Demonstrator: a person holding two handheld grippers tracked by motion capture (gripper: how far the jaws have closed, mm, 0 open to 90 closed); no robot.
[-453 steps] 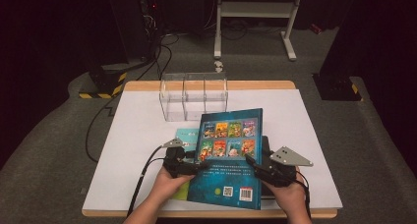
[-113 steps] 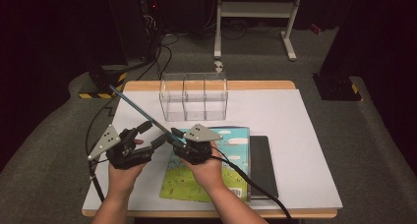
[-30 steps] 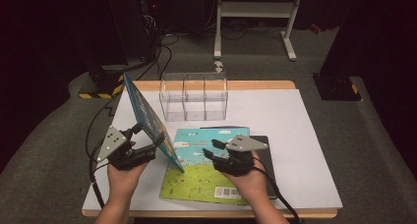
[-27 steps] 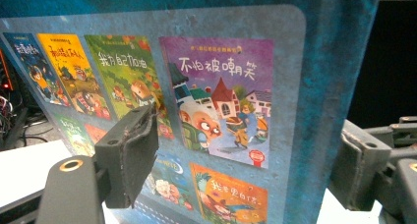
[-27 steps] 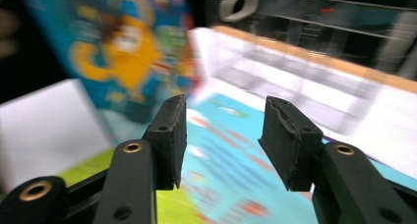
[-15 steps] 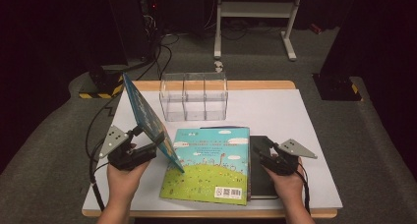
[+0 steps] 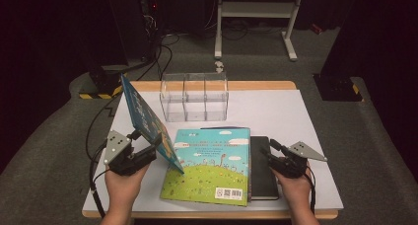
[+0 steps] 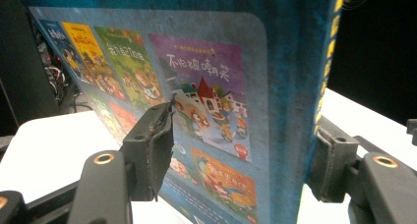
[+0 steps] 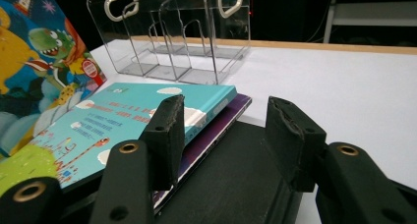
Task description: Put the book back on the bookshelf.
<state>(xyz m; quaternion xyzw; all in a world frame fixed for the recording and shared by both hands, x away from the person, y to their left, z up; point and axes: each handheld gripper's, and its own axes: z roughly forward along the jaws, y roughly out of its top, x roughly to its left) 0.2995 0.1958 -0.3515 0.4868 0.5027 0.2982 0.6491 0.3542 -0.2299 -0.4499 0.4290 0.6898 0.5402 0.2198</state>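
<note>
My left gripper (image 7: 148,148) is shut on a blue picture book (image 7: 145,119) that stands tilted at the table's left. Its lower corner rests on a teal and green book (image 7: 209,166) lying flat. In the left gripper view the blue book (image 8: 211,86) sits between the pads (image 8: 152,145), and the jaws have just been closing on it. My right gripper (image 7: 271,153) is open at the right side of a black notebook (image 7: 261,170) beside the flat book. In the right gripper view the gripper (image 9: 231,130) hovers low over the notebook (image 9: 236,184) with nothing between its jaws.
A clear plastic divider rack (image 7: 193,96) stands at the back middle of the white table (image 7: 296,111). A purple cover edge (image 9: 216,130) shows under the teal book (image 9: 123,121). Cables trail off the table's left side.
My right hand has moved right, from above the flat teal book to the black notebook's right side, and lower. The left hand keeps the blue book standing in the same place.
</note>
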